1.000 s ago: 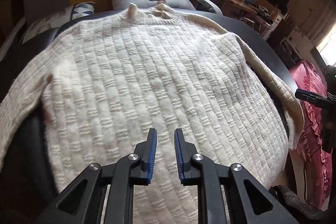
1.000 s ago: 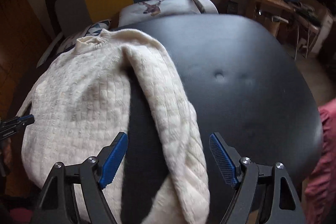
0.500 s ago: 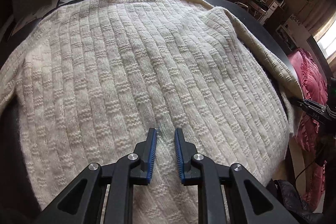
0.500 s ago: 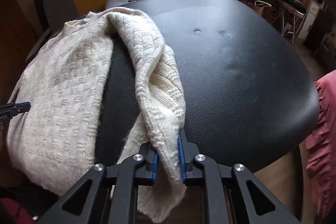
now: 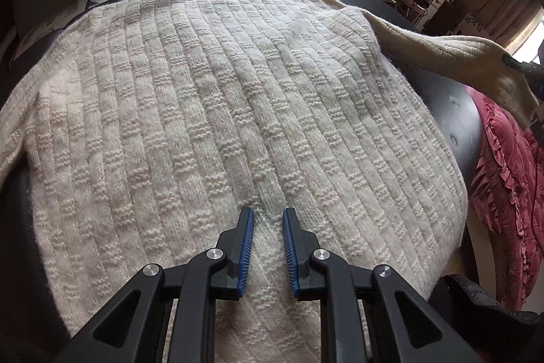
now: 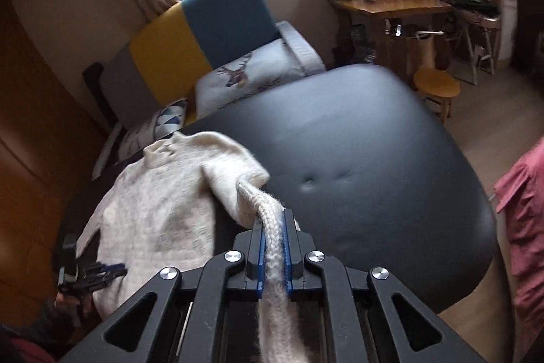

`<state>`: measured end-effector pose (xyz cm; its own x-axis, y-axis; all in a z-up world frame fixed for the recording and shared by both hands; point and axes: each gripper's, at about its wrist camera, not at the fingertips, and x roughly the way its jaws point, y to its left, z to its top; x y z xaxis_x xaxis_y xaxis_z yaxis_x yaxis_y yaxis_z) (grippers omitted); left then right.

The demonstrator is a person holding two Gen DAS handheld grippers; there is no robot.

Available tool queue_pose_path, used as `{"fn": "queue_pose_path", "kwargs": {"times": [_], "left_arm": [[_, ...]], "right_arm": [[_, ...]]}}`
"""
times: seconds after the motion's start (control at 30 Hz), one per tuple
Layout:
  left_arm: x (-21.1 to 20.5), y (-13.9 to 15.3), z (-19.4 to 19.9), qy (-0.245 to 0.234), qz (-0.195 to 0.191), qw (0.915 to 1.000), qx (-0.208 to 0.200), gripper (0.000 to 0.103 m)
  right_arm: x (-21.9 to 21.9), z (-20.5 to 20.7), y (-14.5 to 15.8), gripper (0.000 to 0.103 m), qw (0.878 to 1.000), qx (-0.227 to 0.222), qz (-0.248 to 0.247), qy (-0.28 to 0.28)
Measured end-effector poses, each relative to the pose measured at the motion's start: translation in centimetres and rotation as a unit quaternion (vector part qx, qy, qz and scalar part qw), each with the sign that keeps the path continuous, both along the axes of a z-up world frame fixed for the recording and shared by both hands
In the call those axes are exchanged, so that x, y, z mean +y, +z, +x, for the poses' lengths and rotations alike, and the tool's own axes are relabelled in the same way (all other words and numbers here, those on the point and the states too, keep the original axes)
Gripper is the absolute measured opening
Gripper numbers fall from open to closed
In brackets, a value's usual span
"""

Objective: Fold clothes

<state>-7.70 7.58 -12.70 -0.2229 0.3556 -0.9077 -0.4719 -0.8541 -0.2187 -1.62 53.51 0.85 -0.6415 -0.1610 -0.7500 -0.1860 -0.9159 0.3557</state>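
Left wrist view: a cream knitted sweater (image 5: 221, 111) is seen spread flat, collar away from the camera, on a black padded desk (image 5: 455, 111).
Left gripper: the left gripper (image 5: 267, 216) is held low over the sweater's lower middle; its blue-padded jaws stand slightly parted with knit showing between them, and nothing is pinched.
Sleeve on the left: it is seen trailing off the desk edge at the frame's left.
Sleeve on the right: the right sleeve (image 5: 452, 53) is raised off the desk and drawn outward, its cuff end held at the far right edge.
Right wrist view: the right gripper (image 6: 273, 227) is clamped tight on that sleeve, the knit squeezed into a rope between the pads.
Surroundings: a deer-print cushion (image 6: 258, 73) and a yellow and blue sofa back (image 6: 200, 29) lie beyond the desk; pink fabric (image 5: 510, 165) lies to the right.
Step in hand: judged to be the folding-in of the right sleeve.
Next move: the sleeve would need to be carried across the body and laid flat, while the torso is kept from shifting.
Change from earlier: one second ago the right jaws were wide open around the sleeve lying on the desk; since then they have been closed and the sleeve lifted. The left gripper has been brought lower.
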Motion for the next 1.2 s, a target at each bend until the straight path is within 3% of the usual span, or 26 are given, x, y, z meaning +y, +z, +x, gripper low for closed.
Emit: {"fn": "queue_pose_path", "kwargs": {"times": [0.27, 0.33, 0.43, 0.5, 0.6, 0.67, 1.0, 1.03, 1.2], "left_arm": [[-0.6, 0.0, -0.8, 0.012, 0.011, 0.9996, -0.023, 0.017], [-0.8, 0.0, -0.7, 0.015, 0.012, 0.9994, -0.028, 0.017], [-0.9, 0.1, -0.6, 0.016, 0.011, 0.9993, -0.032, 0.017], [-0.7, 0.2, -0.2, 0.013, 0.009, 0.9995, -0.029, 0.017], [-0.8, 0.2, -0.1, 0.015, 0.012, 0.9994, -0.029, 0.017], [-0.9, 0.2, -0.1, 0.018, 0.017, 0.9992, -0.03, 0.017], [-0.8, -0.3, 0.5, 0.025, 0.013, 0.9995, -0.014, 0.017], [-0.8, -0.4, 0.5, 0.026, 0.014, 0.9995, -0.014, 0.017], [-1.0, -0.3, 0.0, 0.022, 0.011, 0.9994, -0.023, 0.017]], "right_arm": [[9.9, -9.1, -6.5, 0.012, 0.986, -0.118, 0.06, -0.101], [10.9, -10.2, -7.8, 0.022, 0.982, -0.121, 0.075, -0.122], [10.0, -9.7, -6.9, 0.039, 0.976, -0.105, 0.136, -0.131], [9.4, -9.4, -6.4, 0.059, 0.97, -0.094, 0.177, -0.136], [8.5, -8.8, -5.5, 0.061, 0.96, -0.075, 0.229, -0.142], [7.7, -7.9, -5.0, 0.061, 0.968, -0.057, 0.208, -0.13], [2.2, -11.5, -13.0, 0.062, 0.963, -0.195, 0.177, -0.055], [2.5, -10.8, -12.9, 0.062, 0.967, -0.182, 0.167, -0.065], [3.8, -8.1, -12.1, 0.069, 0.964, -0.193, 0.154, -0.103]]}}
